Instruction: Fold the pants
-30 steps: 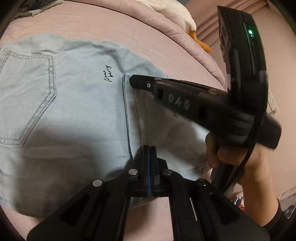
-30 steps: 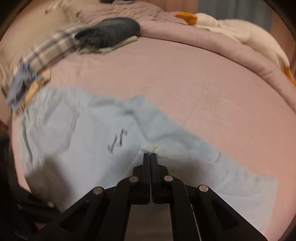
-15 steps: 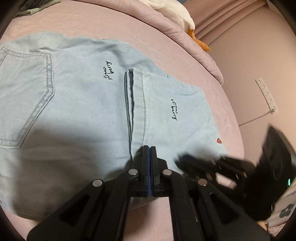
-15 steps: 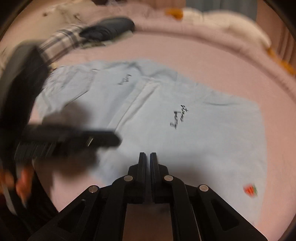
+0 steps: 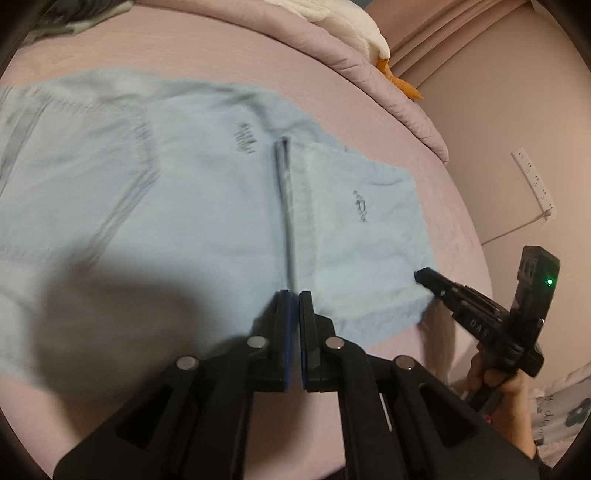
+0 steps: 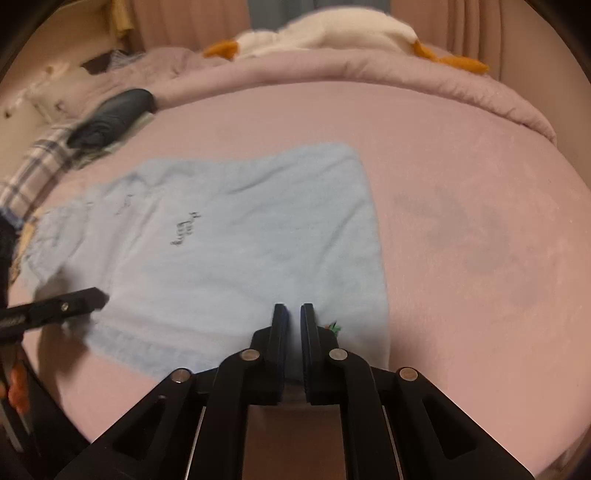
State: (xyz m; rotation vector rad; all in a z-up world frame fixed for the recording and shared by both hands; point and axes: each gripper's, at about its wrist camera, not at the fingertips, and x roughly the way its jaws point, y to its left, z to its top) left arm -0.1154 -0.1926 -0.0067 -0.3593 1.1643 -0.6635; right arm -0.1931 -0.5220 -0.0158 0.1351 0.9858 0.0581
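Note:
Light blue jeans point(image 5: 184, 221) lie flat on the pink bed sheet point(image 5: 258, 59), the legs folded over so the hem point(image 5: 286, 206) crosses the middle. My left gripper point(image 5: 294, 295) is shut, with its tips at the near end of that hem. The right wrist view shows the left gripper point(image 6: 98, 295) over the hem corner of the jeans point(image 6: 240, 240). My right gripper point(image 6: 294, 308) is shut just above the folded end, beside a small strawberry patch point(image 6: 332, 326). Seen from the left wrist, the right gripper point(image 5: 419, 274) points at the fold's near right corner. No cloth shows between either pair of jaws.
A rolled pink quilt point(image 5: 369, 66) and a white plush goose point(image 6: 332, 29) lie along the far side. Dark folded clothes point(image 6: 114, 114) and a plaid cloth point(image 6: 33, 166) sit at the far left. A person's hand point(image 5: 506, 384) holds the right gripper. A power strip point(image 5: 532, 181) hangs on the wall.
The right gripper has left the hem, swung away to the right and now points at the fold's near right corner. The left gripper shifted slightly along the hem; both stayed shut.

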